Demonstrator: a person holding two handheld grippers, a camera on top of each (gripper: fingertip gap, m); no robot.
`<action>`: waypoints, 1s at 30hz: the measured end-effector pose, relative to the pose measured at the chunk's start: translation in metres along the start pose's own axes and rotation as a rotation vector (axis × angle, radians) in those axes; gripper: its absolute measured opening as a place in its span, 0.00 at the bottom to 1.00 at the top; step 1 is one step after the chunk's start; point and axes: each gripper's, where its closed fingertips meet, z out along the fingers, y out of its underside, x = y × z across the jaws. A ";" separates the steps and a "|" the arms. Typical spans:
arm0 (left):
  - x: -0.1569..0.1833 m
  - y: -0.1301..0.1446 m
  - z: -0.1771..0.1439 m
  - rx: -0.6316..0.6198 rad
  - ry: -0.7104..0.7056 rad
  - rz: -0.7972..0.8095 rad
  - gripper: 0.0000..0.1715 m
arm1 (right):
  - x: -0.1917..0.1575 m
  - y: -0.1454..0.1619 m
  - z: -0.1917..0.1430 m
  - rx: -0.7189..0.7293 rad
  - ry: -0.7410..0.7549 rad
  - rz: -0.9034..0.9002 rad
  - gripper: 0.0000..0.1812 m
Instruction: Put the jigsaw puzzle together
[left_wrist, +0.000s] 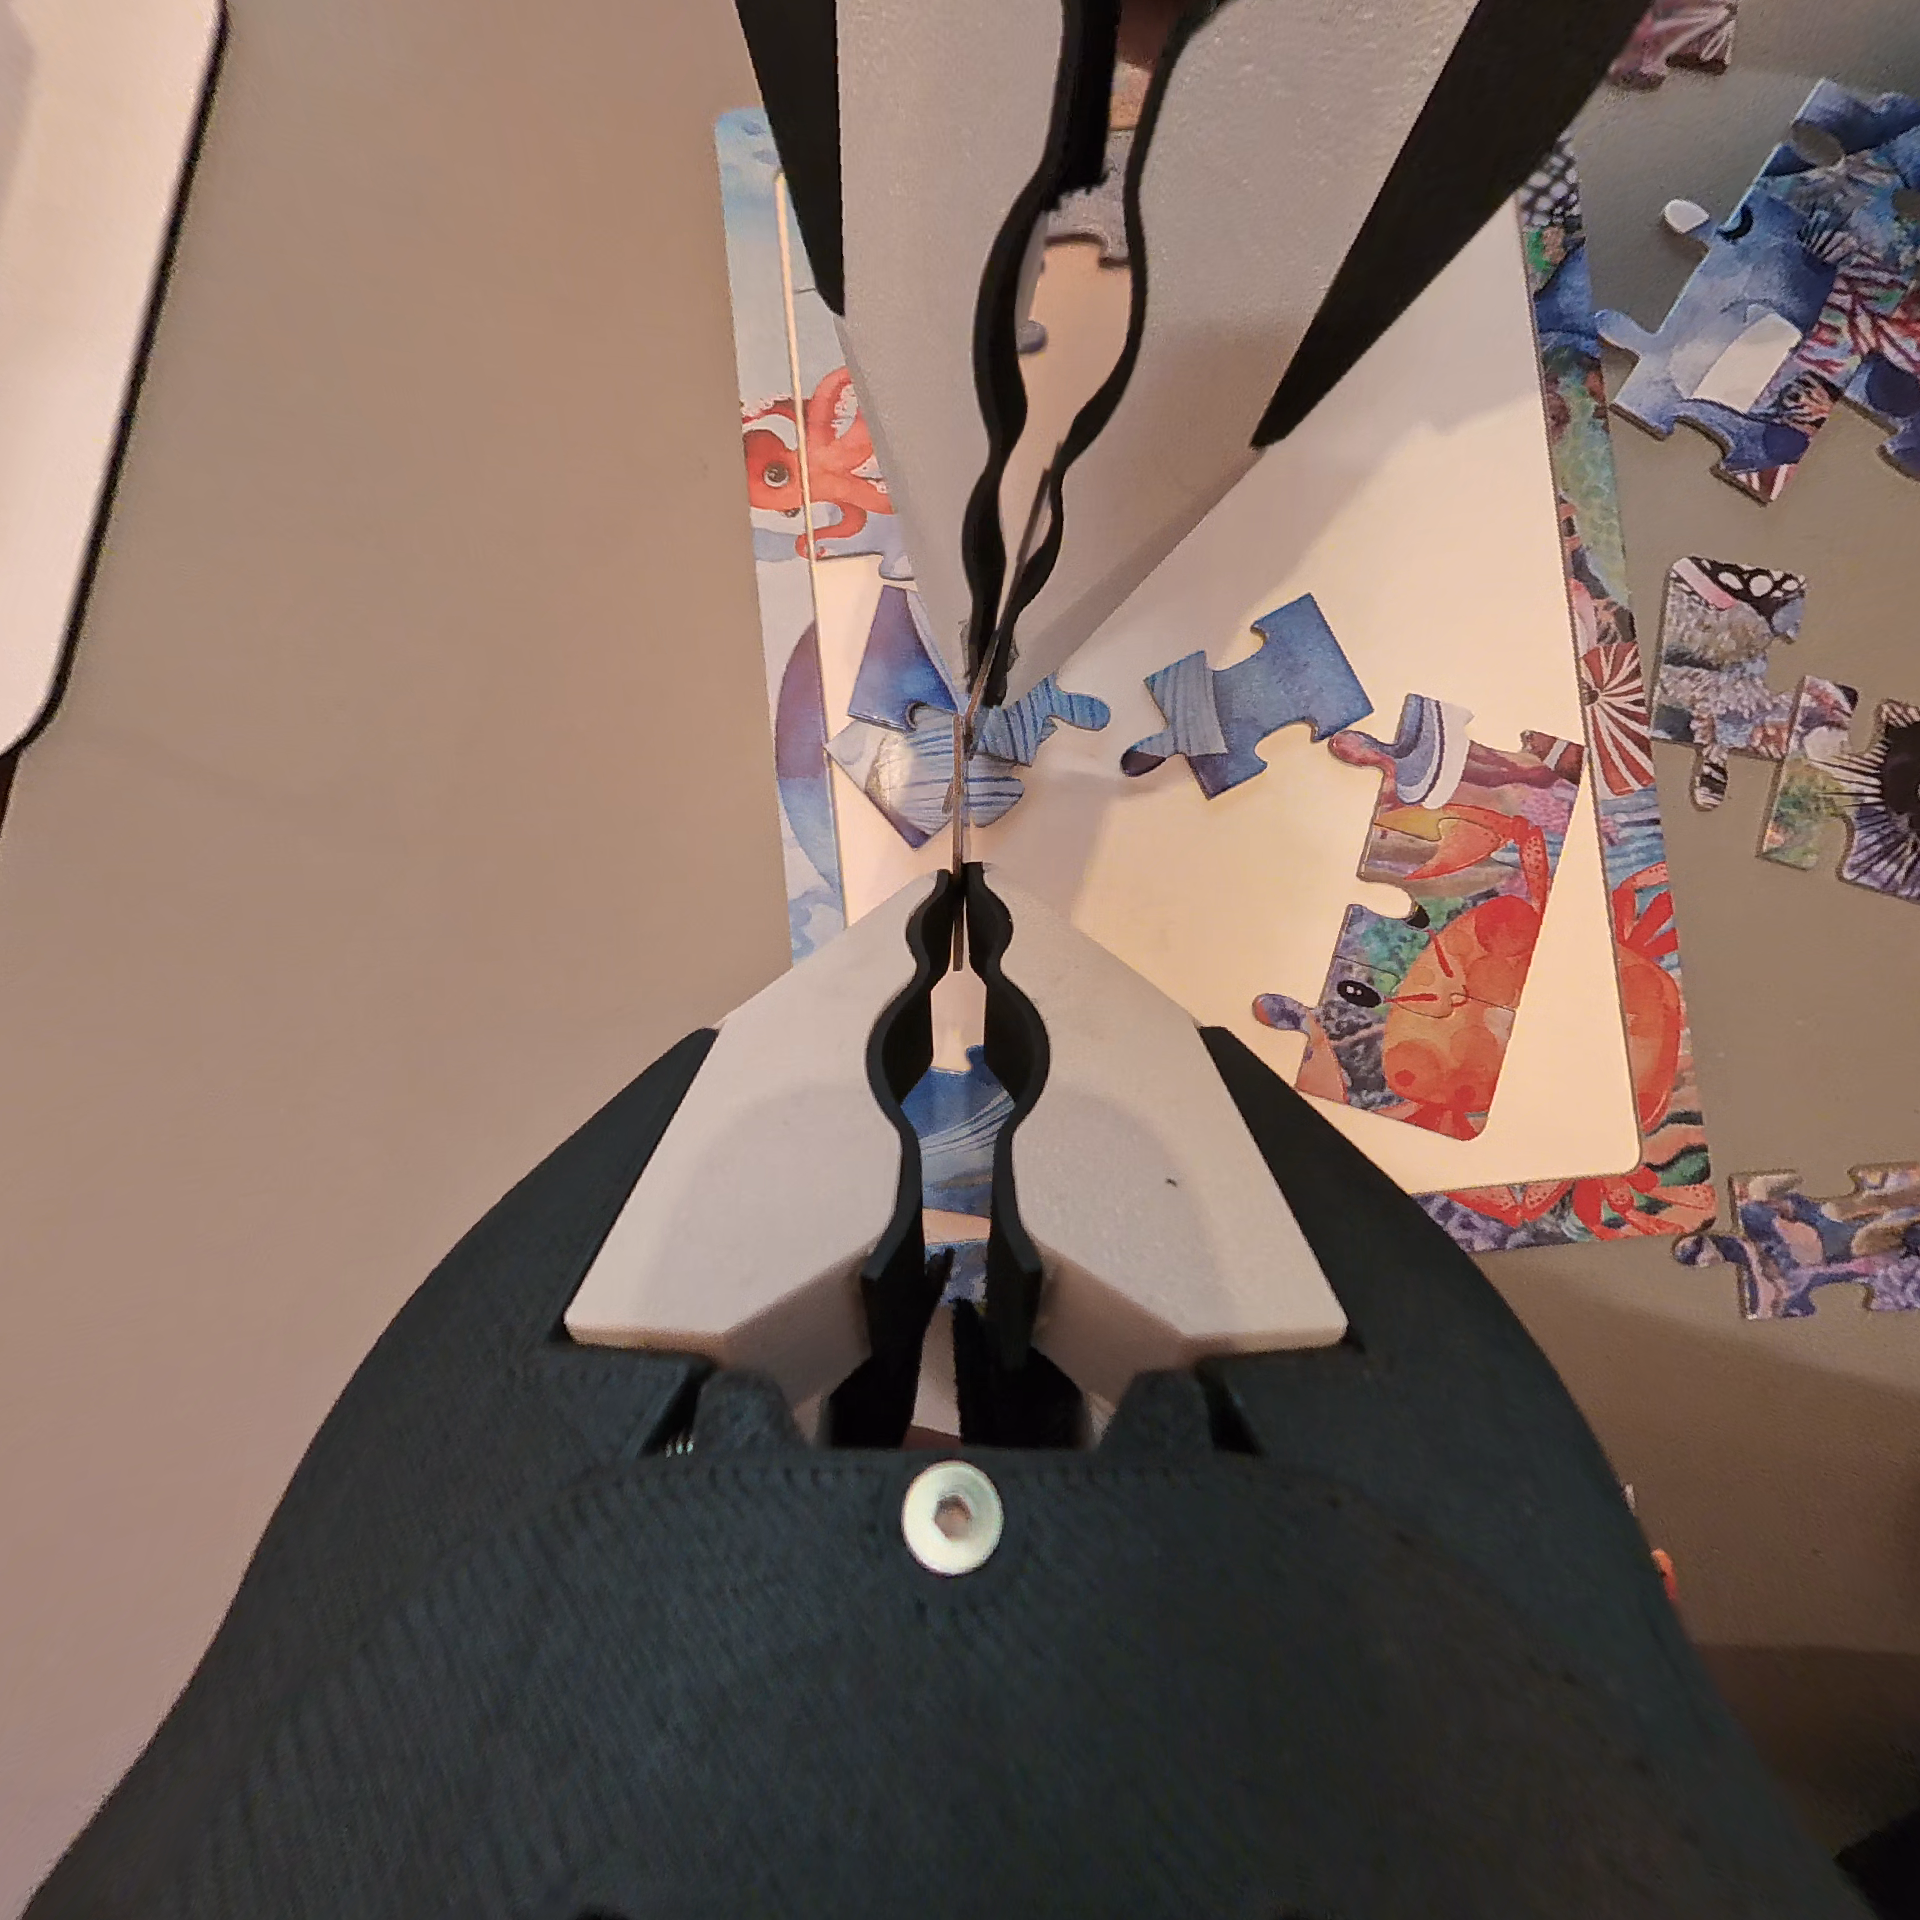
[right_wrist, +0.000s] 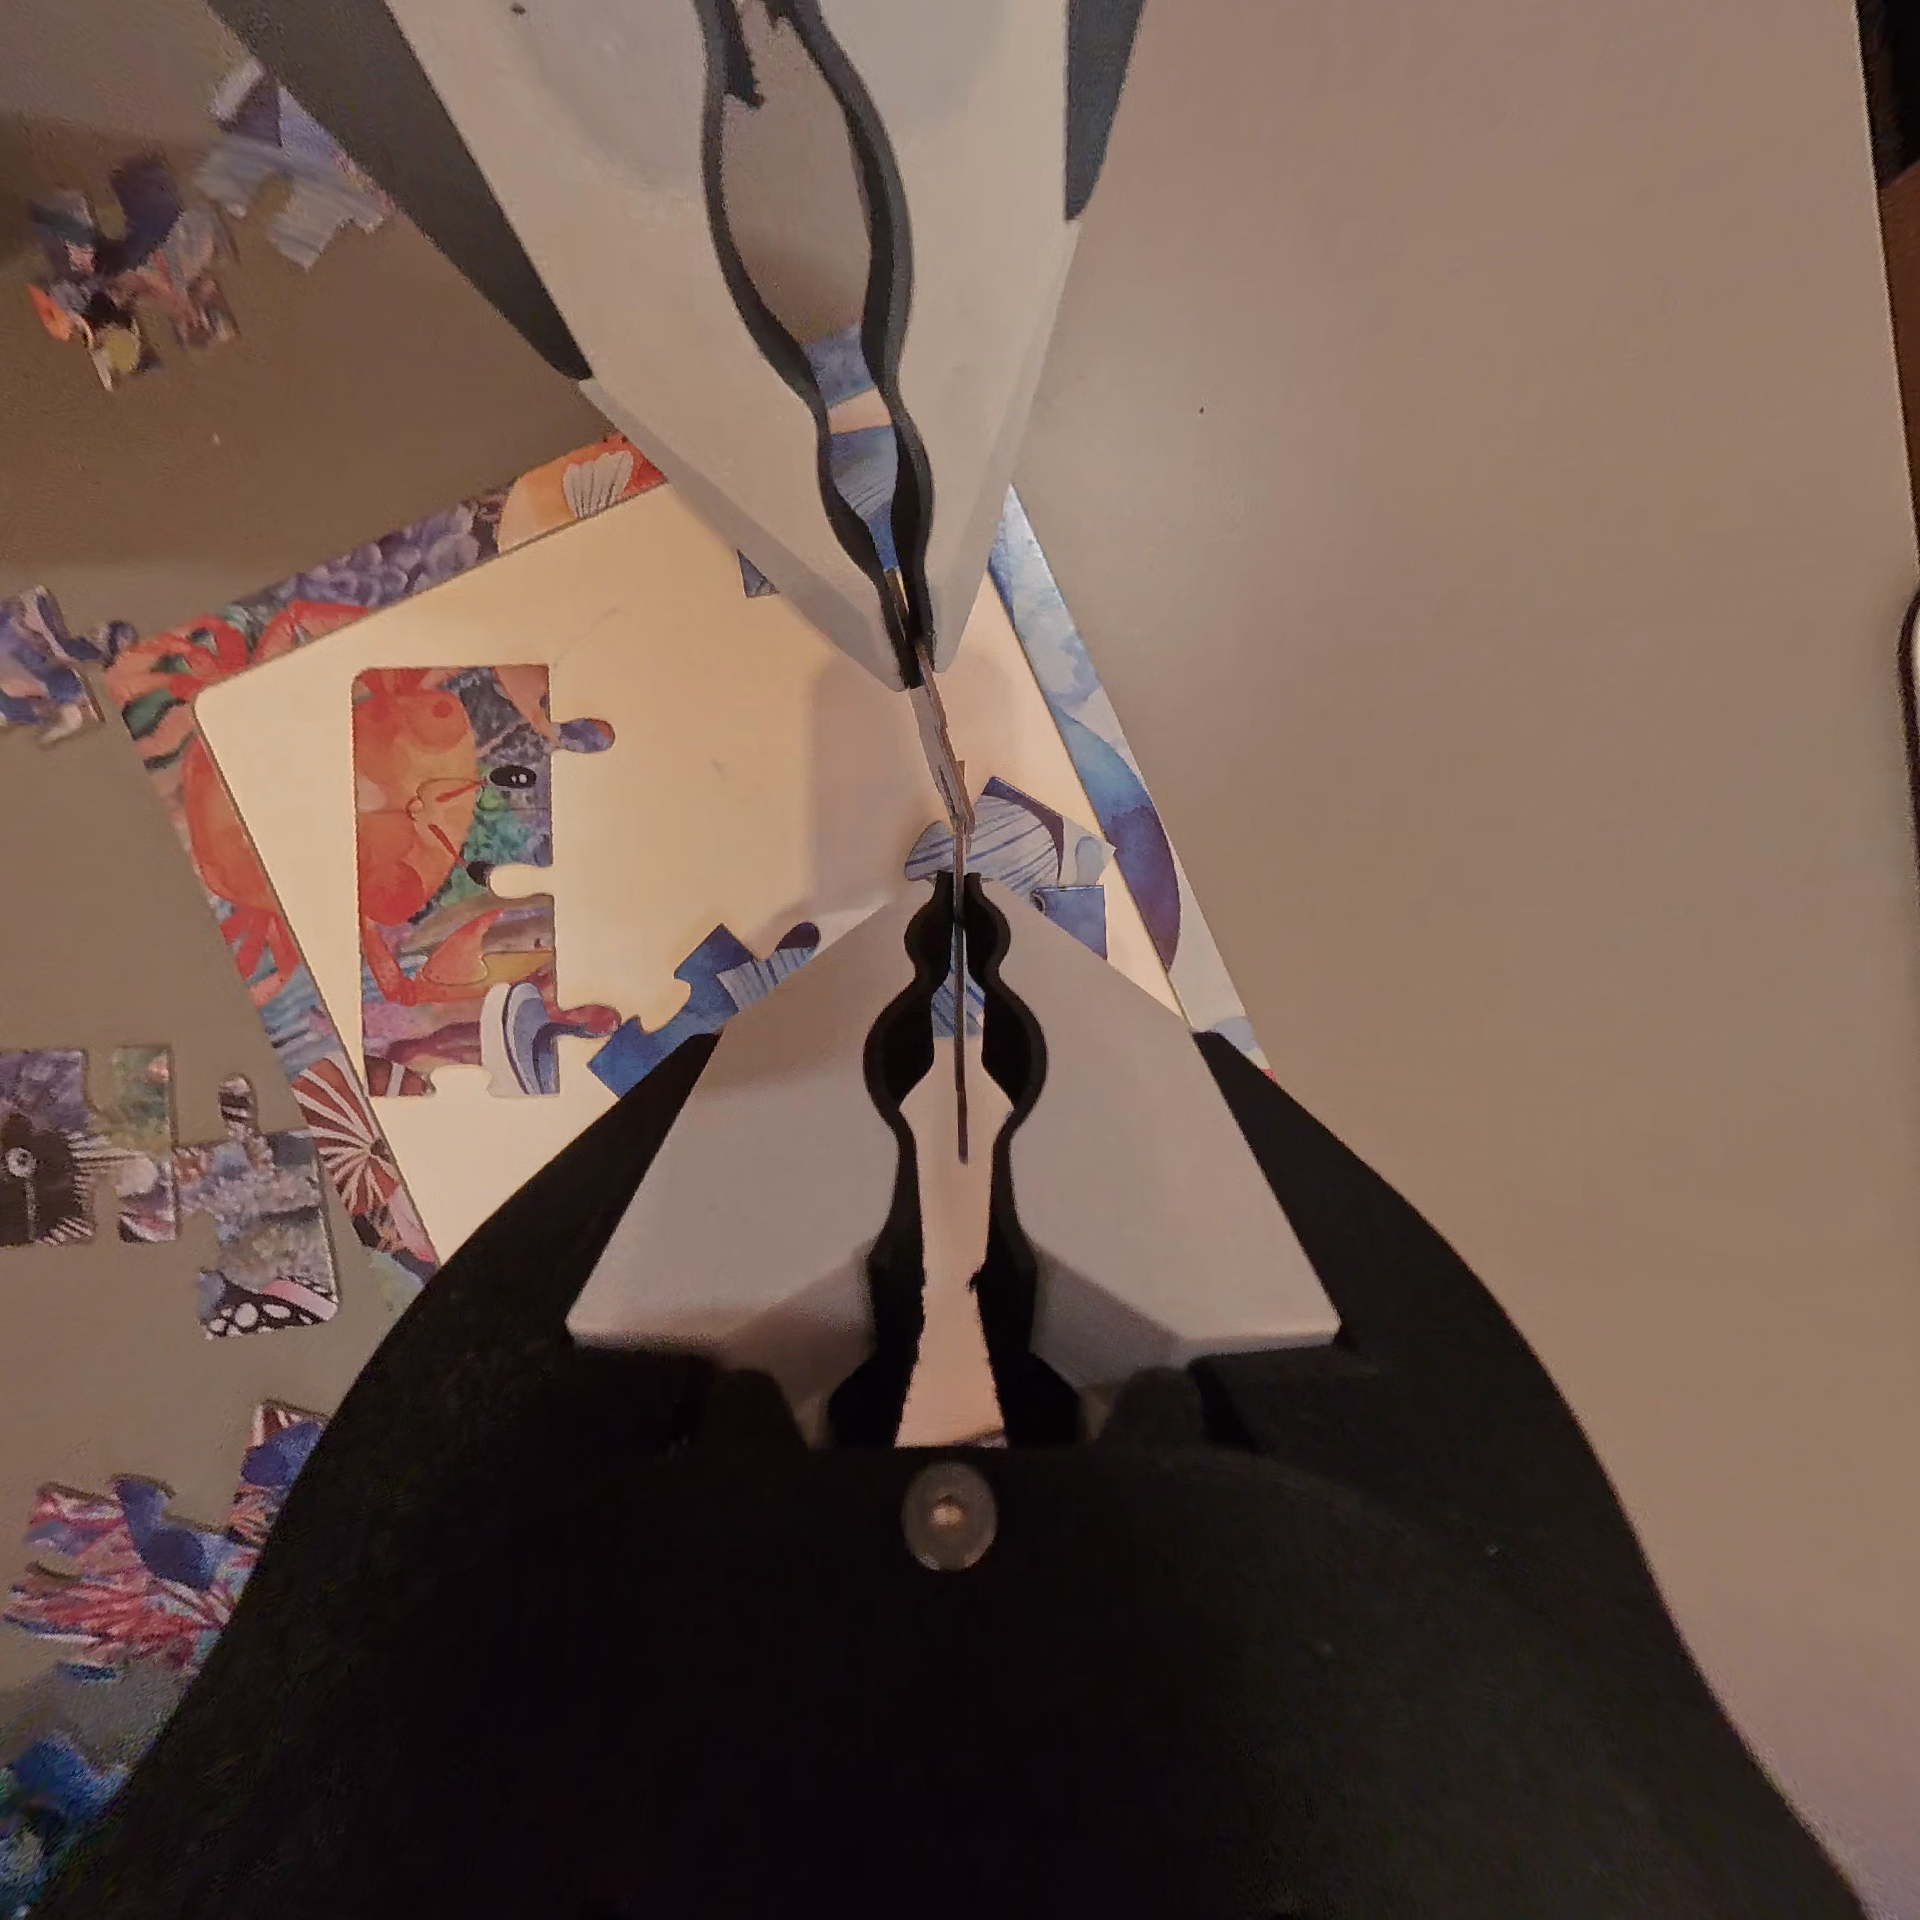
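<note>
**Two pieces meet edge to edge between the claw tips**

Your left claw (left_wrist: 956, 883) is clamped on a thin piece, the left piece (left_wrist: 954, 831), seen edge-on as a sliver running straight out from the tips. Your right claw (left_wrist: 982, 675) comes in from the far side, pointing back at the left one, and is clamped on the right piece (right_wrist: 958, 1039), also edge-on. The two slivers touch at their free ends in the gap between the claws. There is a slight kink where they meet, so they look like two pieces not yet in one plane. You cannot tell from here whether tab and socket have seated.

The coming move turns on that line. Both long axes run near to far, almost collinear, with the right piece tilted a little off the left one. Judging by this, you need to level that tilt before pressing the ends together.

All of this hangs above the left part of the tray (left_wrist: 1299, 520), over some blue pieces (left_wrist: 894, 758) lying inside it. A loose blue piece (left_wrist: 1247, 696) sits just to the right. The crab block (left_wrist: 1444, 935) lies against the tray's right edge. More loose pieces (left_wrist: 1766, 364) lie on the worktop (left_wrist: 416, 727), beyond that edge.
</note>
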 end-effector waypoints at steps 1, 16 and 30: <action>-0.002 -0.001 -0.001 0.008 -0.006 -0.004 0.00 | 0.001 -0.001 0.000 0.015 -0.013 0.039 0.00; -0.008 0.002 -0.013 0.044 -0.005 -0.067 0.00 | 0.008 -0.018 -0.004 0.177 -0.156 0.408 0.00; -0.028 0.029 -0.027 0.020 -0.055 -0.175 0.00 | 0.014 -0.030 -0.012 0.268 -0.153 0.427 0.00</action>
